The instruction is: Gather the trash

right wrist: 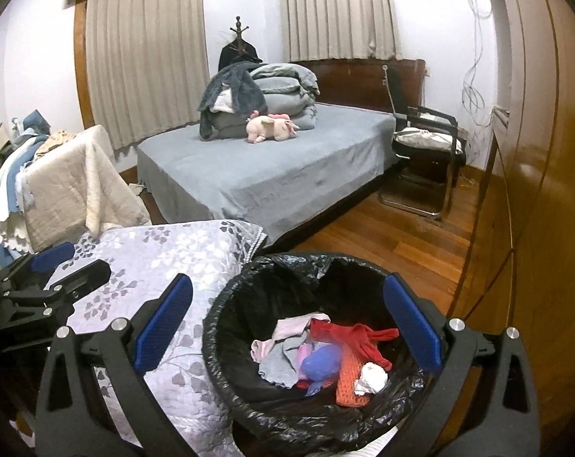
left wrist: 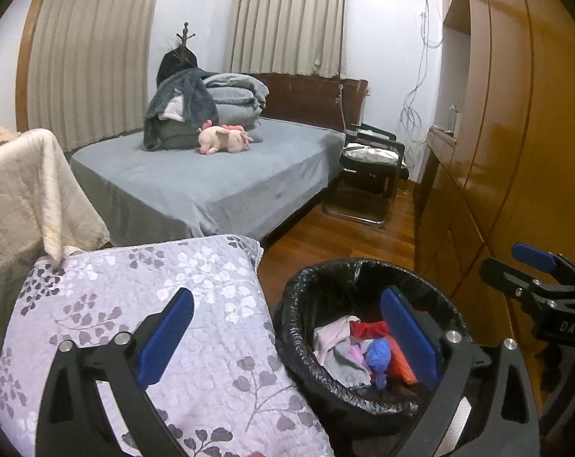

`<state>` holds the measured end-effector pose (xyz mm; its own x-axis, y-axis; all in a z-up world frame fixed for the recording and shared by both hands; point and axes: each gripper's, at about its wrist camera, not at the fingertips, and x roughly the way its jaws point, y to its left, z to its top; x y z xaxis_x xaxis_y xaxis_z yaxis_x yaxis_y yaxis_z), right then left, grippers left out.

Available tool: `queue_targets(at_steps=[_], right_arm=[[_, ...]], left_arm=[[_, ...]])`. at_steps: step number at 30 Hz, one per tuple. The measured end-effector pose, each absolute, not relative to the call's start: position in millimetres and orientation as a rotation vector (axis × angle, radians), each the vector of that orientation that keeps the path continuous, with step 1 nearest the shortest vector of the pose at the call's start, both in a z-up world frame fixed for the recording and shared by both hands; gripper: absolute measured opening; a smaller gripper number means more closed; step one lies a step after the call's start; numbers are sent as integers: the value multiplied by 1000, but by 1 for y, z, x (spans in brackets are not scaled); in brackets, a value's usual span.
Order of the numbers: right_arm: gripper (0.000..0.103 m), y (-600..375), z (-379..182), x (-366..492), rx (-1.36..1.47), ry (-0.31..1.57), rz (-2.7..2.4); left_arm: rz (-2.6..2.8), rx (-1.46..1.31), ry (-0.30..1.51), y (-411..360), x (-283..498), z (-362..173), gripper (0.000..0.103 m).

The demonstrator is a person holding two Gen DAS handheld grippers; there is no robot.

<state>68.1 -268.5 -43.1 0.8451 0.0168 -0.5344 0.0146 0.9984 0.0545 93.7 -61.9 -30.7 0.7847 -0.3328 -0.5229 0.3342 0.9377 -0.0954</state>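
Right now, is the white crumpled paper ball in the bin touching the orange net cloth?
Touching. The right wrist view shows the white paper ball resting against the edge of the orange net cloth inside the black-lined bin, no gap visible.

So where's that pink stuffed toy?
The pink stuffed toy lies on the grey bed, in front of the folded blankets, across the room in both views.
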Motion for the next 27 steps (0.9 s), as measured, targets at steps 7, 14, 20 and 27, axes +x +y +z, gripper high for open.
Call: queue_targets(at_steps=[7, 14, 20, 27], right_arm=[[98, -255, -32, 58, 36, 545, 25], [98, -243, -22, 53, 9, 524, 44], [98, -236, -18, 51, -2, 517, 57], [98, -229, -15, 50, -13, 513, 65]], left_arm=[[-342, -2, 544, -55, 79, -15, 97], [-324, -1, 525, -48, 69, -7, 97], [-306, 1, 507, -41, 62, -1, 97], [-294, -6, 496, -35, 58, 3, 97]])
